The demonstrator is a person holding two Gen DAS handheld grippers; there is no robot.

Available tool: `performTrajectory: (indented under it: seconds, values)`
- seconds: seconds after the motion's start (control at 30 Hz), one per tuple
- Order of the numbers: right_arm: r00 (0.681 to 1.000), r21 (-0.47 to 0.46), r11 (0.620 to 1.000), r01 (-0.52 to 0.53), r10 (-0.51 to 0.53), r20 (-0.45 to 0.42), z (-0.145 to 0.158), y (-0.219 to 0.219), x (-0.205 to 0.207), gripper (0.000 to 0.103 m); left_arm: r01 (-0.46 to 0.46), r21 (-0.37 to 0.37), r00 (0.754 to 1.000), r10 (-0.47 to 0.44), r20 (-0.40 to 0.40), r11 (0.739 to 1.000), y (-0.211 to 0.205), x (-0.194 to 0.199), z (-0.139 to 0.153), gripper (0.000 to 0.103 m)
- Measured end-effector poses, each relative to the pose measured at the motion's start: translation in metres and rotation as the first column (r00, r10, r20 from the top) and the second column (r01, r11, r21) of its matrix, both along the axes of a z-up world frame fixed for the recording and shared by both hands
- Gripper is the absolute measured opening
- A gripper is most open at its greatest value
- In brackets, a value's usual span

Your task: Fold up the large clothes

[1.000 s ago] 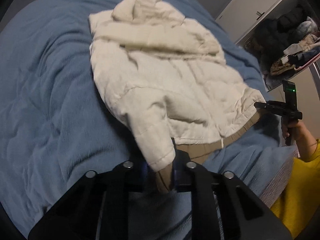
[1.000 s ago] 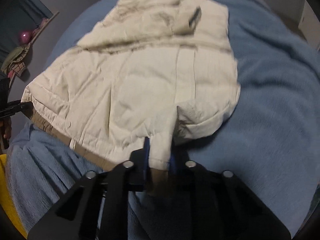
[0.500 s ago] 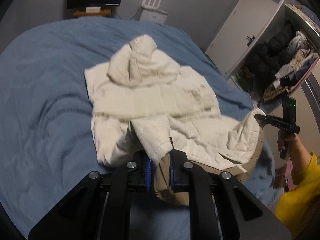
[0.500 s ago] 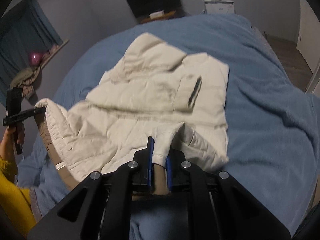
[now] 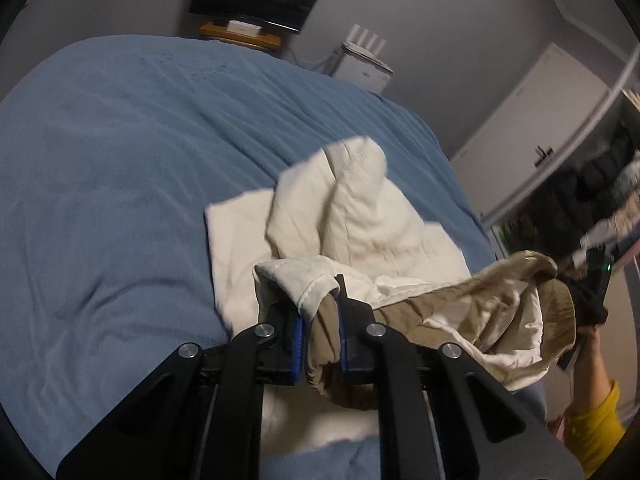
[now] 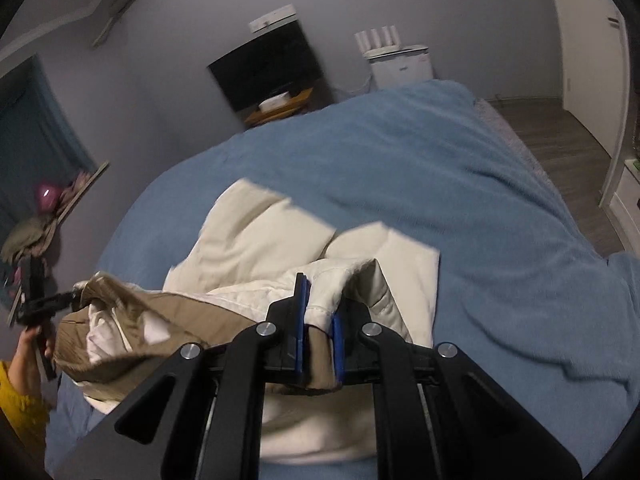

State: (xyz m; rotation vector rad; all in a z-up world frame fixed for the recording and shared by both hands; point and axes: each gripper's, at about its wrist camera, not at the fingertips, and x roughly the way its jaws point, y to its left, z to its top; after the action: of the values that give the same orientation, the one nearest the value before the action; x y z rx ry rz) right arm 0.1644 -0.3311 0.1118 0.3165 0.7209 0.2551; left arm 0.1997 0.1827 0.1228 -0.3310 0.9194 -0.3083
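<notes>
A cream hooded jacket [image 5: 360, 220] is spread on a blue bedspread [image 5: 120, 160]. Its bottom hem, tan lining showing, is pinched in the closed left gripper [image 5: 320, 320] and right gripper [image 6: 318, 320], apparently so the lower half can be folded toward the hood.

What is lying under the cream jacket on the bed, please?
The cream jacket rests on the blue blanket, while both grippers, left and right, lift its hem. Whatever lies beneath the blanket is covered.
</notes>
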Motion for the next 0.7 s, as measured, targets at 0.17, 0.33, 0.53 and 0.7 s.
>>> performTrajectory:
  seconds: [0.17, 0.33, 0.53, 0.7]
  values:
    - [0.995, 0.027, 0.995, 0.093, -0.092, -0.037, -0.027, 0.002, 0.056, 0.008, -0.038, 0.016, 0.999, 0.039, -0.022, 0.999, -0.002, 0.057, -0.014, 0.013]
    - [0.984, 0.041, 0.987, 0.153, -0.148, -0.103, -0.063, 0.002, 0.105, 0.008, -0.072, 0.04, 0.993, 0.076, -0.092, 0.997, 0.0, 0.102, -0.048, 0.014]
    - [0.971, 0.036, 0.984, 0.175, -0.167, -0.171, -0.098, 0.003, 0.136, 0.008, -0.098, 0.057, 0.978, 0.107, -0.179, 0.994, 0.004, 0.132, -0.088, 0.017]
    - [0.969, 0.046, 0.986, 0.162, -0.151, -0.194, -0.108, 0.003, 0.138, 0.014, -0.121, 0.005, 0.969, 0.119, -0.216, 0.993, 0.011, 0.135, -0.098, 0.023]
